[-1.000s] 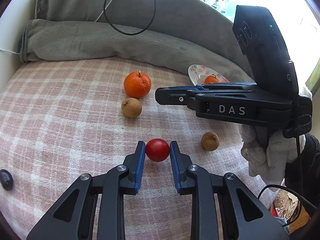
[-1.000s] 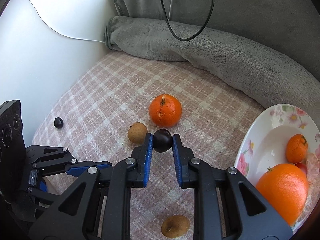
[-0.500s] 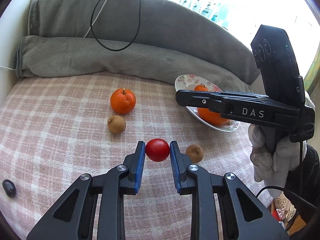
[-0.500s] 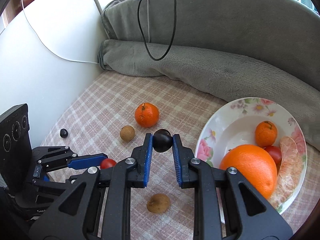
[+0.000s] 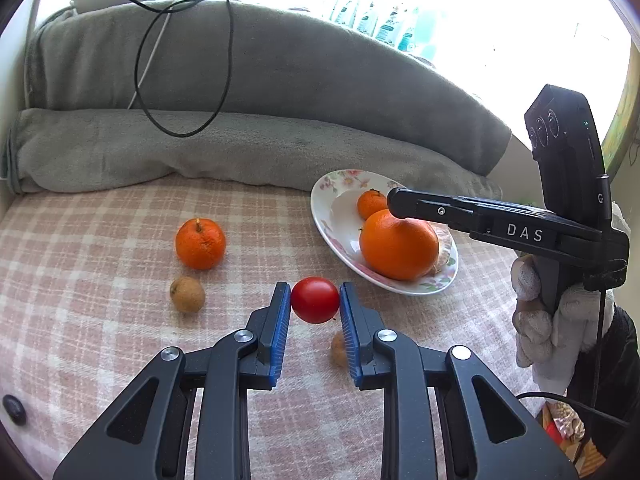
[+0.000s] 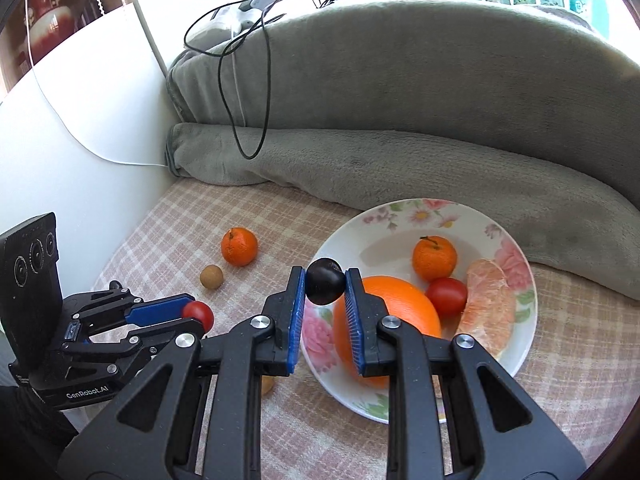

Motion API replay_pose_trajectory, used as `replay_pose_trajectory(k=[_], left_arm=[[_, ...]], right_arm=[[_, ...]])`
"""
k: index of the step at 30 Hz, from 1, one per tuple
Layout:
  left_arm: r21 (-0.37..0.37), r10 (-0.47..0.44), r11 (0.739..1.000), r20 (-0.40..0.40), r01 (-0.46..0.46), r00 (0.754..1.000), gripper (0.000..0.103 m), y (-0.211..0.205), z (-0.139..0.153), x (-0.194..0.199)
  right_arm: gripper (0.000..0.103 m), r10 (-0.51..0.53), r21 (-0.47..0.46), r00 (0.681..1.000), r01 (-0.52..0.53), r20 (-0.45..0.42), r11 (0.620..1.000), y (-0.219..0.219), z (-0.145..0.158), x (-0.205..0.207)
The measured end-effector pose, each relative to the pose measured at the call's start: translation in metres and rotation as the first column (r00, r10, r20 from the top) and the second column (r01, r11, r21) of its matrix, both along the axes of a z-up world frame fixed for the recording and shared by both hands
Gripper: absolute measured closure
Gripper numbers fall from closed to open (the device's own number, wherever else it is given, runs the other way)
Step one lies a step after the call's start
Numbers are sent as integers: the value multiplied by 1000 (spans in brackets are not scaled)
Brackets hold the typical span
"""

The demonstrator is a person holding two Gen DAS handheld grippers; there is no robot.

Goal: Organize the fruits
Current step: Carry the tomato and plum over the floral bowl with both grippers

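Both tools are clamped shut, the right tool point(image 6: 325, 286) on a dark round plum point(image 6: 325, 281) over the near rim of the floral white plate point(image 6: 516, 354), the left tool point(image 5: 315, 306) on a red cherry tomato point(image 5: 315, 300) above the checked bed cover point(image 5: 80, 300), so each should lower into a bare spot before loosening.

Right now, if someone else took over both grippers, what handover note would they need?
Left gripper: shut on a red tomato, held above the checked cloth.
Right gripper: shut on a dark plum, at the floral plate.
Done: large orange, small mandarin, another tomato and peeled segments sit in the plate.
Left: plate both held fruits, then the loose mandarin, two brown fruits and a dark one.
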State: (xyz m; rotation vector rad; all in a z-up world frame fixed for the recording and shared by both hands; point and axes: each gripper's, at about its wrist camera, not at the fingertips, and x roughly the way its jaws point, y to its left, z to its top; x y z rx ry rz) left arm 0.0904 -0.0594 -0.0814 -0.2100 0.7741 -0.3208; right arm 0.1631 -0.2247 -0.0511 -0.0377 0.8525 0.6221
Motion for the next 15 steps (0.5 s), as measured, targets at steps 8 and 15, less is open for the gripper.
replay_pose_trajectory(k=[8, 15], left_arm=[[11, -24, 1000, 22, 24, 999, 80, -17, 7, 20], [19, -40, 999, 35, 39, 999, 80, -29, 10, 37]], right_arm=[[82, -55, 13, 998, 55, 8, 998, -24, 4, 9], [82, -90, 25, 996, 90, 12, 996, -38, 5, 19]])
